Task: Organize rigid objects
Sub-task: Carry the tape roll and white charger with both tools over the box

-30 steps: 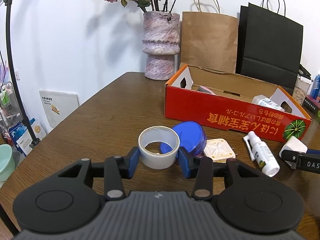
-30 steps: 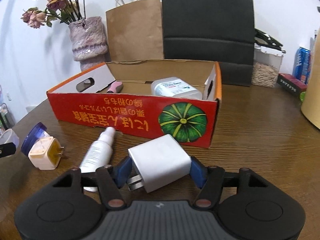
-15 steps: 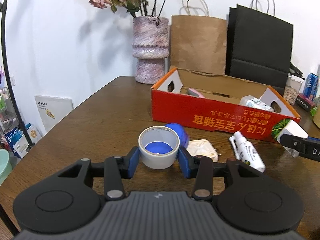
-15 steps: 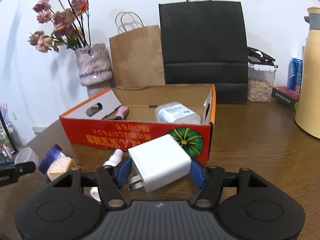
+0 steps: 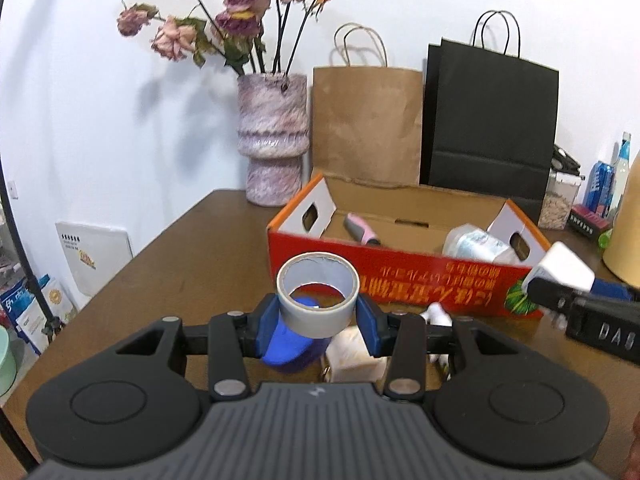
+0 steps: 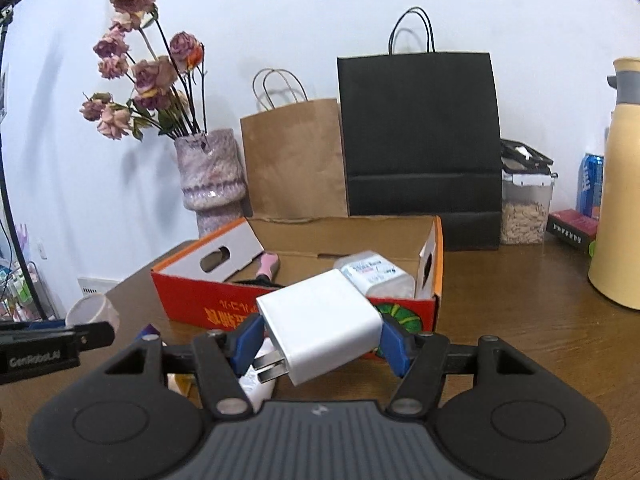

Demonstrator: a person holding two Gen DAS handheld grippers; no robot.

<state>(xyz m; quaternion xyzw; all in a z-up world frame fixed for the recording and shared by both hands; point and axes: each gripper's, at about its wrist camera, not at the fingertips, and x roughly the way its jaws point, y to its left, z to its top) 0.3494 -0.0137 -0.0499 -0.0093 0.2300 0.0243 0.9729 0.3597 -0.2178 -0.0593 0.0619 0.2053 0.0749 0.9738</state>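
While the left tool [image 5: 318,316] pinches the grey-white roll of tape [image 5: 318,294] between its blue pads and holds it above the brown wooden bench [image 5: 192,264], a blue round lid [image 5: 288,346] and a cream square piece [image 5: 354,356] lie under it. To the right, the red cardboard box [image 6: 304,308] stands open with a pink-handled object [image 6: 267,265] and a clear plastic container [image 6: 376,274] inside. The right tool [image 6: 320,338] is pressed on the white square power adapter [image 6: 320,330], held just before the box's front wall.
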